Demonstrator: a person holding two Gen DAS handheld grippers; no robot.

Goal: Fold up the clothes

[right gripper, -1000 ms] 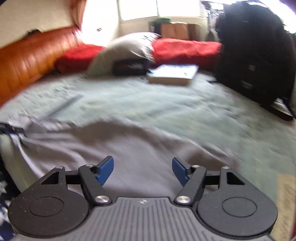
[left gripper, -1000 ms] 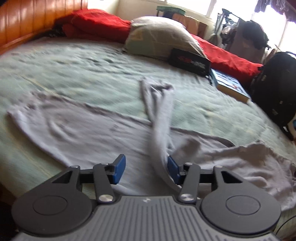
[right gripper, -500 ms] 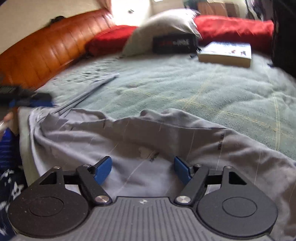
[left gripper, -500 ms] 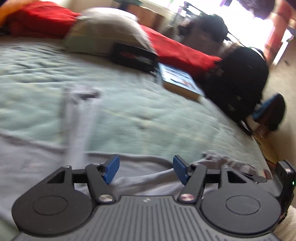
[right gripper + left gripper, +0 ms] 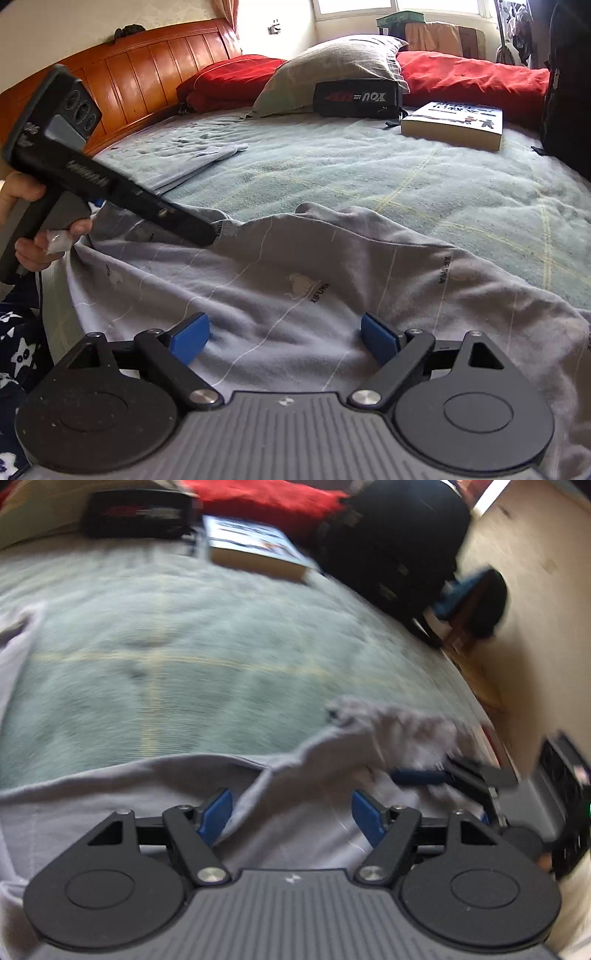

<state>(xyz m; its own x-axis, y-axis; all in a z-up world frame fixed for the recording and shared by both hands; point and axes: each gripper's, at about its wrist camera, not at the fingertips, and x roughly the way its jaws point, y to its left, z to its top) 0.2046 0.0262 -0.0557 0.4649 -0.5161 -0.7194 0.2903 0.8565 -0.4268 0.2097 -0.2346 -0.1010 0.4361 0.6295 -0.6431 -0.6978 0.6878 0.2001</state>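
- Right wrist view: the grey garment (image 5: 295,280) lies rumpled across the lower half of the frame on the bed (image 5: 369,173); the right hand-held gripper (image 5: 284,338) hangs over it, its jaws just opened wide, nothing between them.
- Left wrist view: the left hand-held gripper (image 5: 291,812) has also just been spreading, over a raised fold.
- Risk: closing on that ridge may catch 2 layers and drag the cloth askew.
- Risk: both hand-held grippers sit near each other and could collide.
- Risk: the hem at the bed's right edge may slide off.

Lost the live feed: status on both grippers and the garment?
Left gripper and right gripper: jaws just opening, nothing clamped. Grey garment rumpled on bed, unfolded. Book and black pouch far off, not in the way.
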